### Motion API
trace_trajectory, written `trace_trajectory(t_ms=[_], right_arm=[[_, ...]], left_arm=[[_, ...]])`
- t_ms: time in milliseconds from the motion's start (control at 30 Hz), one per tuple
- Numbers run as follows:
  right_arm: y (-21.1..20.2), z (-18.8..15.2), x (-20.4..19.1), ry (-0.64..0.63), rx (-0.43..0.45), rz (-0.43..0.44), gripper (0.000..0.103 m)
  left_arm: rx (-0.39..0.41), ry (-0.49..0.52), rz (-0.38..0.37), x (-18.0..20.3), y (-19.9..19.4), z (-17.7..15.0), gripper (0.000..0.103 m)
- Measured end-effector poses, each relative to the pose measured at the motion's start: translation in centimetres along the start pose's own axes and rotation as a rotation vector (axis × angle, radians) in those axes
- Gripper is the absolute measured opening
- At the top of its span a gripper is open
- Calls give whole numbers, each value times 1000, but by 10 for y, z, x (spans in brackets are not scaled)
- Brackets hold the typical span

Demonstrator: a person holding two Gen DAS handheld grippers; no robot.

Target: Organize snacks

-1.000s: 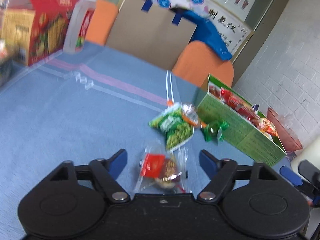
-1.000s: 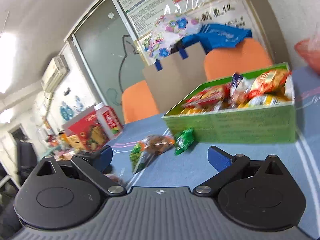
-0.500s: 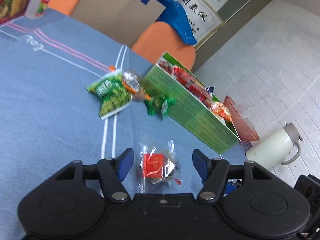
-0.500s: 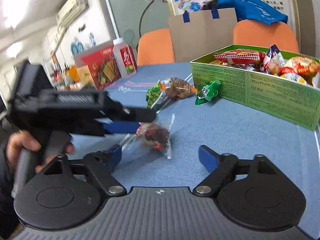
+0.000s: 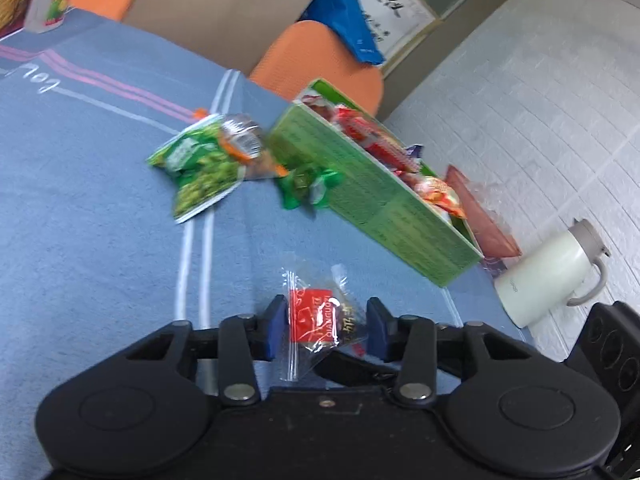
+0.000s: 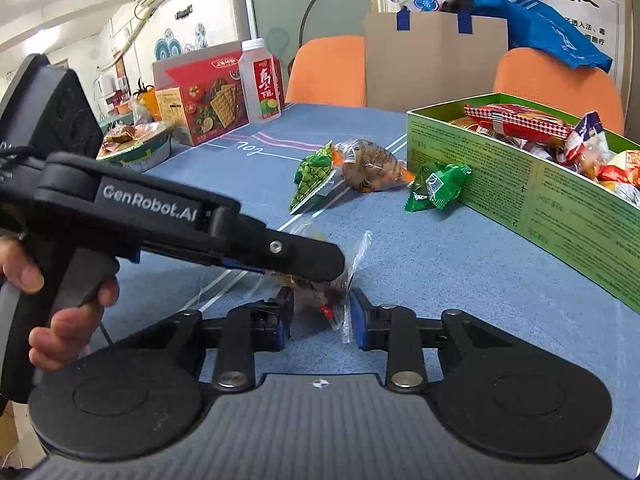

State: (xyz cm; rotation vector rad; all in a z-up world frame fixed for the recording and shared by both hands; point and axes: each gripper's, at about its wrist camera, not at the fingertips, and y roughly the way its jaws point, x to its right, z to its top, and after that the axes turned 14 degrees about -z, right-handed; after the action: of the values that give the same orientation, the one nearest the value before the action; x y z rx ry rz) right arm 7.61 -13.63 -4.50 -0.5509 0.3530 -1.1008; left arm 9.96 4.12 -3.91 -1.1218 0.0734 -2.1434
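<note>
A clear snack packet with a red label [image 5: 320, 320] sits between the blue pads of my left gripper [image 5: 326, 326], which is shut on it above the blue tablecloth. In the right wrist view the same packet [image 6: 332, 300] is also pinched between my right gripper's pads [image 6: 320, 314]; the left gripper [image 6: 304, 258] reaches in from the left over it. A green box [image 6: 520, 192] filled with snacks stands at the right. A green pea packet [image 6: 312, 180], an orange-edged packet [image 6: 372, 168] and a green candy [image 6: 438, 184] lie beside it.
A red cracker box [image 6: 208, 96], a drink bottle [image 6: 262, 84] and a bowl of snacks [image 6: 136, 148] stand at the far left. Orange chairs [image 6: 328, 72] and a cardboard sheet [image 6: 432, 60] are behind the table. A white kettle [image 5: 548, 280] stands past the table's right edge.
Both grippers have closed on the clear packet. The right gripper moved in toward it; the left gripper lifted it slightly off the cloth.
</note>
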Motion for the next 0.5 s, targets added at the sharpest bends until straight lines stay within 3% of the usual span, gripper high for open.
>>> trace_trajectory(t_ms=[267, 500], right_arm=[[-32, 20, 22, 45, 147, -83, 49], [-44, 39, 62, 112, 261, -164, 49]], left_arm=[[45, 110, -88, 42, 15, 33, 76], [35, 224, -160, 79, 56, 67, 76]])
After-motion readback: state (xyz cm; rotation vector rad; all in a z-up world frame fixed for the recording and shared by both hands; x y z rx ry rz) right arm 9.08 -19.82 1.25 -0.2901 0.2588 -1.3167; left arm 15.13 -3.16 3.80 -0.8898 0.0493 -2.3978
